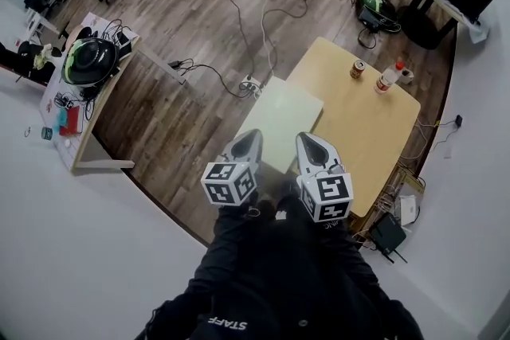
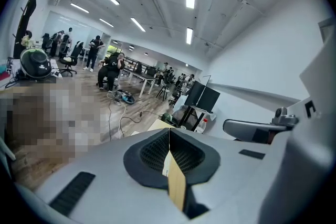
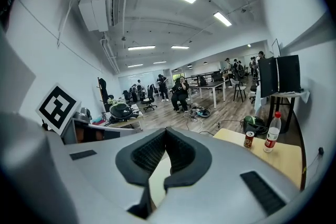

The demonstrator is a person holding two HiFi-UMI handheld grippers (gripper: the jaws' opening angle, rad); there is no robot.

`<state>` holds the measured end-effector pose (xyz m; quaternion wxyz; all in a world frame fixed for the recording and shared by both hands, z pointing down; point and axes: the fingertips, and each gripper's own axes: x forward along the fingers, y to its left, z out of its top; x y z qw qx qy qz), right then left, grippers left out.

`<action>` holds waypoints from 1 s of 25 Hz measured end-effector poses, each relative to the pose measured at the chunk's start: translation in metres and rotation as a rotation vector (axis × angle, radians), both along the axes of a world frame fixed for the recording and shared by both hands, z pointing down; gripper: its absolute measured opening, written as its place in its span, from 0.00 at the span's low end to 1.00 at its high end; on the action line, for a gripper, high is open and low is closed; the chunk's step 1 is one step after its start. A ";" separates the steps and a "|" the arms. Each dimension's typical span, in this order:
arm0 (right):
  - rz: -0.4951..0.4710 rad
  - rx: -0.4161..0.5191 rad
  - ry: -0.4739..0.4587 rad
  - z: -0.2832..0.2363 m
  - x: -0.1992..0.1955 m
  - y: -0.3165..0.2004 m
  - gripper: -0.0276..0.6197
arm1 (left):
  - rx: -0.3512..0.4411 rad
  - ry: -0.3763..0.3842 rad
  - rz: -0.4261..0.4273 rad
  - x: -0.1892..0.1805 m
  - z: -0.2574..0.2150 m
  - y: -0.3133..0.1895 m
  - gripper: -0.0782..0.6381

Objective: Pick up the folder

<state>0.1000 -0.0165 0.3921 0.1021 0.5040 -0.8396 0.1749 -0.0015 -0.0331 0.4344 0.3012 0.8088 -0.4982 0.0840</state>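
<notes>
The left tool (image 2: 169, 136) is clenched on the near edge of the folder (image 1: 279, 117), a thin strip of which shows between its pads; the right tool (image 3: 165, 136) is closed on the same edge, just beside the first. This carries the wide pale sheet at two points, so it is less likely to sag or twist. The folder juts forward from both tools and appears lifted off the bench (image 1: 374, 131); a can (image 1: 358, 69) and a bottle (image 1: 389, 76) stand on the bench, apart from the folder.
</notes>
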 end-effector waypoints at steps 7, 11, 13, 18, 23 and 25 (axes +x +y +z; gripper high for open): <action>0.036 -0.065 -0.014 0.035 0.012 -0.005 0.08 | -0.038 -0.053 -0.023 -0.008 0.036 -0.007 0.16; 0.056 -0.126 -0.009 0.061 0.016 -0.005 0.08 | -0.087 -0.080 -0.031 -0.020 0.069 -0.008 0.16; 0.064 -0.153 -0.004 0.073 0.017 -0.006 0.08 | -0.117 -0.088 -0.032 -0.025 0.085 -0.008 0.16; 0.057 -0.209 0.008 0.098 0.007 -0.013 0.08 | -0.181 -0.105 -0.046 -0.046 0.121 -0.009 0.16; 0.027 -0.258 0.035 0.124 -0.016 -0.026 0.08 | -0.254 -0.109 -0.067 -0.072 0.161 -0.014 0.16; 0.013 -0.272 0.048 0.136 -0.024 -0.032 0.08 | -0.278 -0.108 -0.075 -0.082 0.176 -0.016 0.16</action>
